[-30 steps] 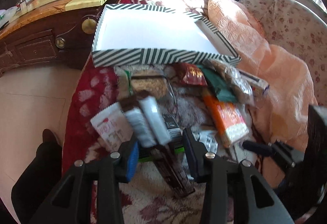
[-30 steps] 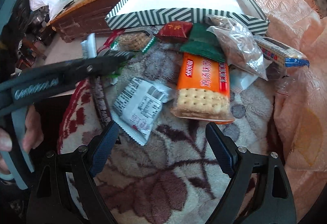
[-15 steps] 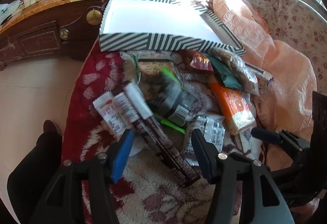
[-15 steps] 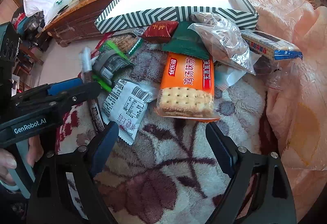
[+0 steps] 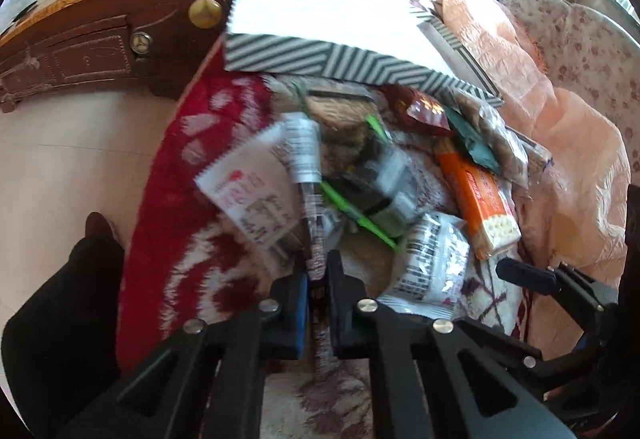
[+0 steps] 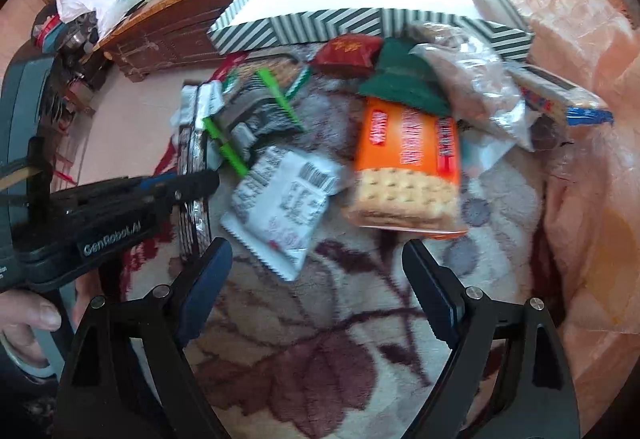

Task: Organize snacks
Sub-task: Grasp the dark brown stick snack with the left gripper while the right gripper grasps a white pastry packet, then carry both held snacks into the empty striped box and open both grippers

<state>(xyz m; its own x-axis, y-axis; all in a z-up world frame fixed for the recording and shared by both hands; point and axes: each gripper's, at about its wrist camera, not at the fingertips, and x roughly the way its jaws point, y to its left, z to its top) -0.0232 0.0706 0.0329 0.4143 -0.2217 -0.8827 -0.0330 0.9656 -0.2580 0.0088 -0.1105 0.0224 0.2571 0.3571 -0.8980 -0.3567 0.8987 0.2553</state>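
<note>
While over the blanket:
Left gripper: fingers clamped on long snack bar.
Right gripper: fingers apart, empty.

Fuzzy blanket, glossy plastic wrappers

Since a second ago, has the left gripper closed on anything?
Yes. The left gripper, open a second ago, is now shut on the long dark snack bar, lower over the rug than before, with the striped box unmoved.

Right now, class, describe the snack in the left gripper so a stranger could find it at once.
Start at the striped box, then come down the snack pile to the left gripper. Shut in it is a long thin bar, dark-patterned with a white end, narrower than every flat packet around it.
</note>
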